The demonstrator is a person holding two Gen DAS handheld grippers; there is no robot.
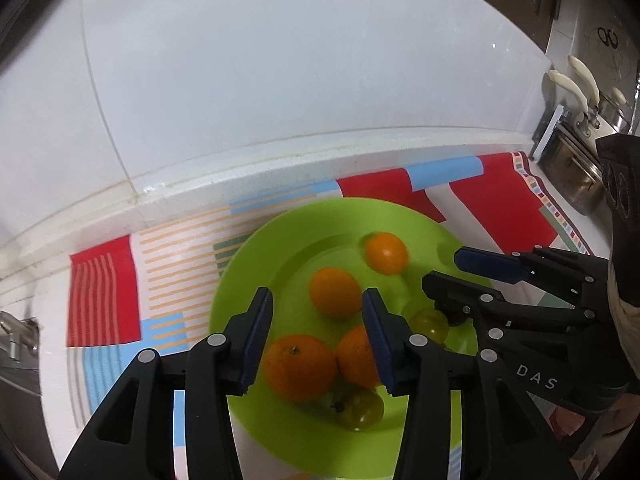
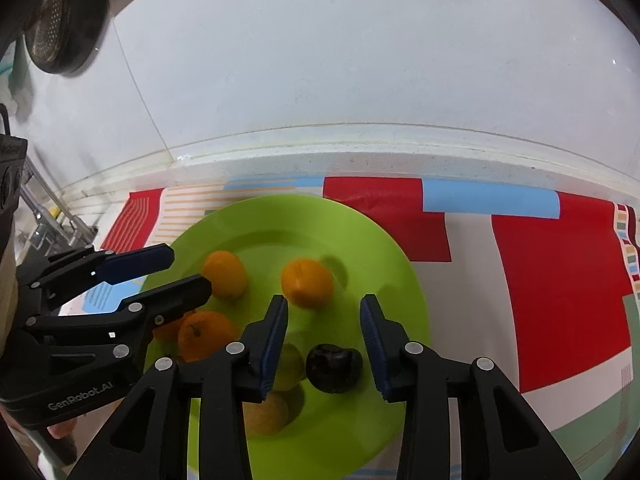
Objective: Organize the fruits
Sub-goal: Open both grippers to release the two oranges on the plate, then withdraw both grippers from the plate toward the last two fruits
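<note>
A green plate lies on a patterned cloth and holds several fruits. In the left wrist view I see oranges and two greenish round fruits. In the right wrist view I see oranges, a dark plum-like fruit, a pale green fruit and a tan fruit. My left gripper hovers open over the plate's left side. My right gripper hovers open and empty above the dark fruit.
The cloth with red, blue and striped patches covers a white counter against a white tiled wall. A sink with tap handles is at the right in the left wrist view. A dark strainer hangs at upper left in the right wrist view.
</note>
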